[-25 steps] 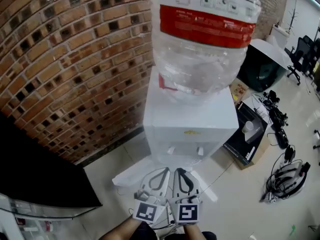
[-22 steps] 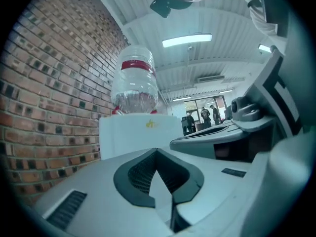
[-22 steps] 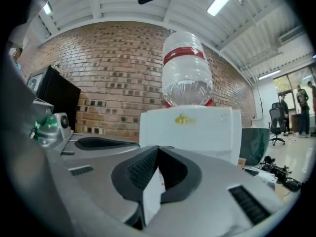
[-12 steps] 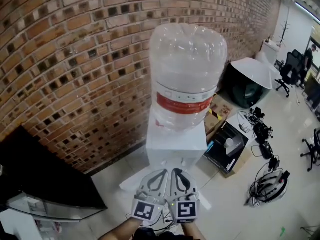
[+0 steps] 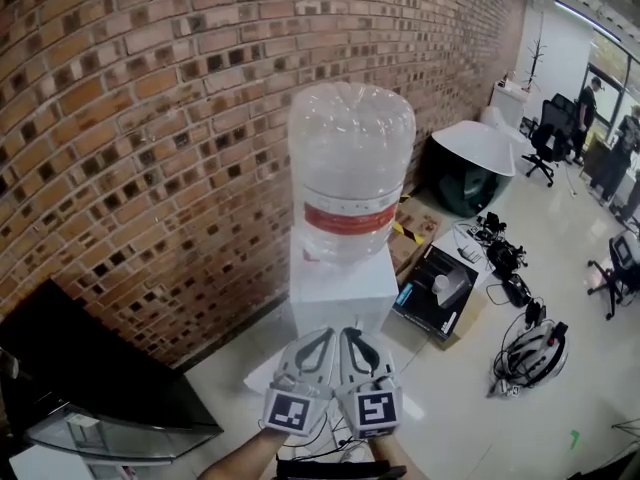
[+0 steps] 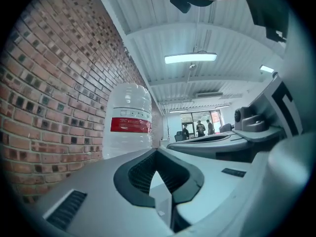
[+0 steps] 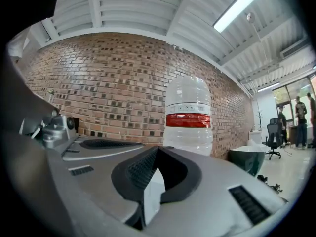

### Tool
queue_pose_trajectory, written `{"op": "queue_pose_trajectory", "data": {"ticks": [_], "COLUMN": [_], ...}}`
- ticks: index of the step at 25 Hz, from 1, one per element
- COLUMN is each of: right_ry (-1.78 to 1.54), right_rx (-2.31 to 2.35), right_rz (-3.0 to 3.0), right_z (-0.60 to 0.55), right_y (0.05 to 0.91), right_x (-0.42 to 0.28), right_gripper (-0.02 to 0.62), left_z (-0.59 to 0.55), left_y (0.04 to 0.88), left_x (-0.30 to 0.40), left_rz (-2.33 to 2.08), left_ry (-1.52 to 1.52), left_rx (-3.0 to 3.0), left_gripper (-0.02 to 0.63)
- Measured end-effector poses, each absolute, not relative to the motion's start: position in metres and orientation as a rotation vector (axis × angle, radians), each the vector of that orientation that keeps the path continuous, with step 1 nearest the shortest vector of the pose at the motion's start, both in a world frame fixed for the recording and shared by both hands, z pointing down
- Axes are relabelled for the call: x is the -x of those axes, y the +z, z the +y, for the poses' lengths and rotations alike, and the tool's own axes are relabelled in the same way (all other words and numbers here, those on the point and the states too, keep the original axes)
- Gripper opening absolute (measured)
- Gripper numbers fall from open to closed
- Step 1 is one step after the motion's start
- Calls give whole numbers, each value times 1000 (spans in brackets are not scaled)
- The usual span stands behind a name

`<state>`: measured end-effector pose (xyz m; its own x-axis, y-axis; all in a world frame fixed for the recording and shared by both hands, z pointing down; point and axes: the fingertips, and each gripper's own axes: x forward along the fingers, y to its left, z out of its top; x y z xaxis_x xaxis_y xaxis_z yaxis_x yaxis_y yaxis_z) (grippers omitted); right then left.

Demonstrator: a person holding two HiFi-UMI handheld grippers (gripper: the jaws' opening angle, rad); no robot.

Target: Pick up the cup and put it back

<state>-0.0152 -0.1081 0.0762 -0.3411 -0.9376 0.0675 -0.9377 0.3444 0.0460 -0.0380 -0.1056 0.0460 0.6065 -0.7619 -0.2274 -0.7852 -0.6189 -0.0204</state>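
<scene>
No cup shows in any view. My left gripper (image 5: 328, 334) and right gripper (image 5: 350, 334) are held side by side at the bottom of the head view, both shut with nothing between their jaws. They point level at a white water dispenser (image 5: 340, 290) that carries a big clear bottle with a red label (image 5: 350, 168). In the left gripper view the left gripper (image 6: 157, 151) has the bottle (image 6: 129, 127) ahead to its left. The right gripper (image 7: 158, 148) sees the bottle (image 7: 188, 122) just right of its tips. The dispenser's taps are hidden behind the grippers.
A brick wall (image 5: 150, 118) runs behind the dispenser. A black cabinet with a glass shelf (image 5: 90, 393) stands at lower left. On the floor to the right lie an open black box (image 5: 440, 293), cables and a headset (image 5: 525, 348), and a dark round tub (image 5: 470, 163). People (image 5: 590, 108) stand far right.
The head view has lifted and pulled back, so the bottle now looks smaller and its whole top shows. Both grippers have risen together, still shut and side by side.
</scene>
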Motion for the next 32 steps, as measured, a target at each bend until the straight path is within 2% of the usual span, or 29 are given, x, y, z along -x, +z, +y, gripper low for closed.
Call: {"op": "queue_pose_trajectory", "data": {"ticks": [8, 24, 32], "right_ry": [53, 39, 21], "right_rx": [-1737, -1593, -1629], "right_rz": [-2577, -2661, -2632], "right_z": [-72, 44, 56], "right_y": [61, 42, 43], "right_x": [18, -32, -34], "right_gripper": [3, 2, 2], "left_z": [-67, 50, 66], "left_y": [37, 27, 21], "left_x": [36, -9, -6], "left_rz": [1310, 1455, 1428], "left_ry": [298, 288, 277], "left_rx": [2692, 2599, 2608], "left_gripper": [-9, -9, -9]}}
